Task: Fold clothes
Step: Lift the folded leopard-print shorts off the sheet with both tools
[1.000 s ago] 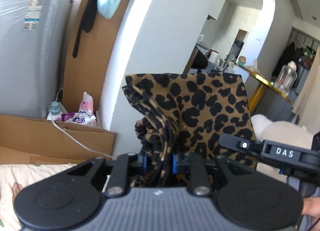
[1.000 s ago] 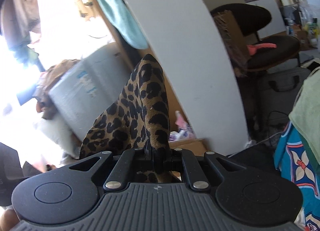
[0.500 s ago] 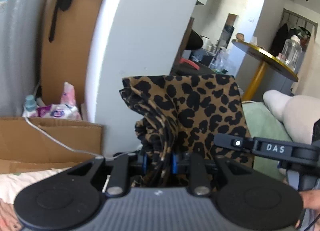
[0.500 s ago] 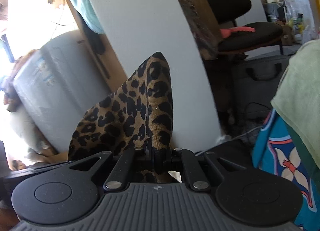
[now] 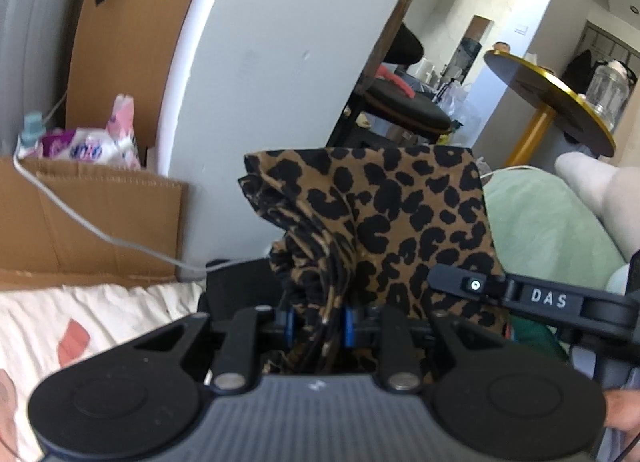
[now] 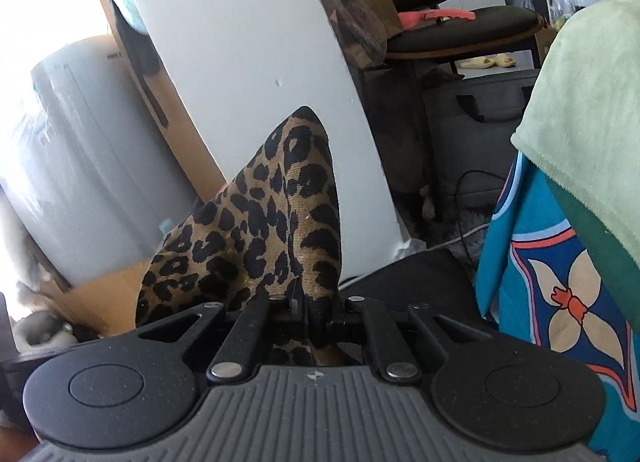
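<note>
Both fisheye views sit just behind their own gripper, looking forward along the fingers, very close to the leopard-print cloth (image 5: 400,214) filling frame centre. Left wrist view faces a white pillar (image 5: 272,62) with the right gripper (image 5: 472,285) entering at lower right. Right wrist view shares that pillar, the cloth and the black chair (image 6: 460,26).
</note>
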A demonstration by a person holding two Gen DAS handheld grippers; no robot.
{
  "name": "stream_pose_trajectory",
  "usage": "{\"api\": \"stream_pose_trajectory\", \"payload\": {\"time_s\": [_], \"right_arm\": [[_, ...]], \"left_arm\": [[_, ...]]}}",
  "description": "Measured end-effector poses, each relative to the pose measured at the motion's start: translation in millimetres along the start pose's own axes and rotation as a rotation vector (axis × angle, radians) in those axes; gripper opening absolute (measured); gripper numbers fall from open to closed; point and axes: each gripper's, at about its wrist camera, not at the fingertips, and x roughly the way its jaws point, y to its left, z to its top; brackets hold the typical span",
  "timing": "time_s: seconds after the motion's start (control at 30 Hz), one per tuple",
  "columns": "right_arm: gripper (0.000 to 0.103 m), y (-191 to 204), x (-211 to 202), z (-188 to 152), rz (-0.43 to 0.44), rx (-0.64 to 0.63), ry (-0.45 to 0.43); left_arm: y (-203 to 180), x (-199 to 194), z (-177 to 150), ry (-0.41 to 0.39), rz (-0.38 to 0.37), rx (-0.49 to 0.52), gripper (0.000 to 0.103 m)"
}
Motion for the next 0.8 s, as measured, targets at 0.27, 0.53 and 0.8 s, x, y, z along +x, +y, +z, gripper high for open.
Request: {"api": "stream_pose_trajectory", "payload": {"time_s": [0.27,0.53,0.8], "right_arm": [[0.006,-26.5,24.7,-18.5,0.014,0.024,0.01],[0.006,-62.1,51.1,-48.6,0.034,0.031,-0.013],[0.006,-89.9,85.9,-61.0,0.023,0.071,0.017]], "left_arm": [[10.4,28.9,-24.7,-0.002,-0.008,-0.031,0.023],[26.0,63.3,-56.1,0.015,-0.068,-0.064,0.023],[52.6,108.4,-69.0,0.055,-0.132,-0.103,0.023]]}}
